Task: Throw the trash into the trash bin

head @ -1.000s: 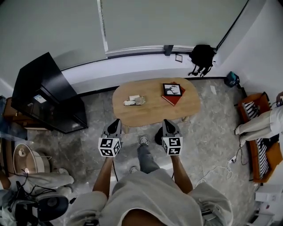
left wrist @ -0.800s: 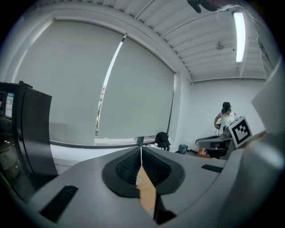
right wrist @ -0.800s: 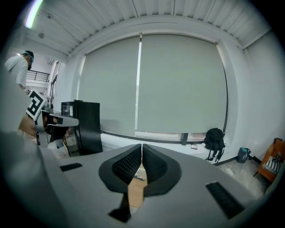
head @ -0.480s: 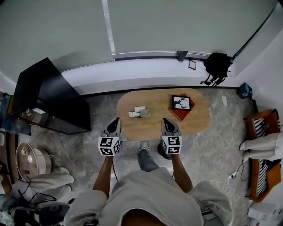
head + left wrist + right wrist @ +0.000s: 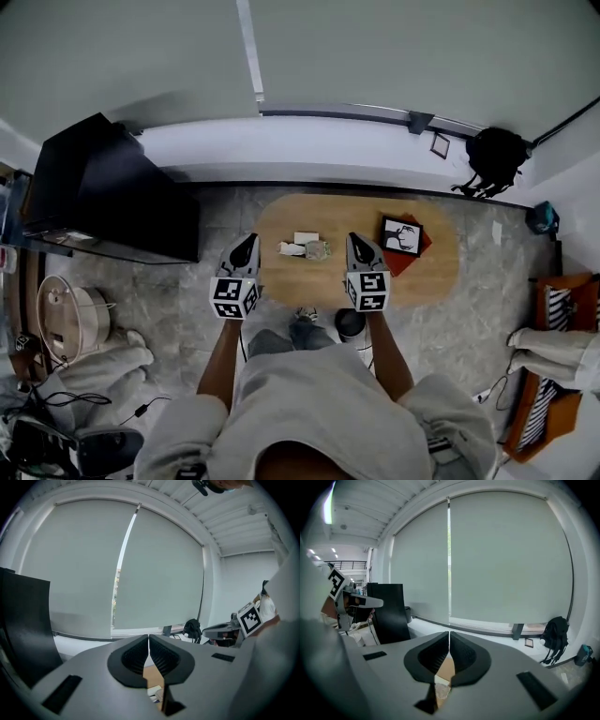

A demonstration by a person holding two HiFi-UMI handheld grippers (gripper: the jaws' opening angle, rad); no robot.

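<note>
Left gripper (image 5: 246, 241), head view: held out over the near left rim of the table, jaws together, nothing between them. Right gripper (image 5: 355, 240): level with it, over the near middle of the table, jaws likewise together and empty.

Head view, other items:
- Oval wooden table (image 5: 441, 274), on a grey stone floor before a long white sill.
- Trash (image 5: 306, 248): a small cluster of white and crumpled scraps on the tabletop, between the two grippers and just beyond their tips.
- Red book (image 5: 419, 253) with a black-framed picture on top, right of the trash, apart from it.
- Dark round container (image 5: 350, 323), on the floor at the table's near edge, beside the person's foot; possibly the trash bin, partly hidden by the right gripper.
- Black cabinet (image 5: 103, 192), far left.
- Black backpack (image 5: 495, 159), against the wall at upper right.

Left gripper view: both jaws meet along one thin seam. Below the seam show a sliver of tabletop and pale scraps of trash. Right gripper's marker cube at the right edge; grey roller blinds ahead.

Right gripper view: jaws pressed together, empty. Tabletop and a crumpled scrap show under the seam. Cabinet to the left, backpack low on the right.
</note>
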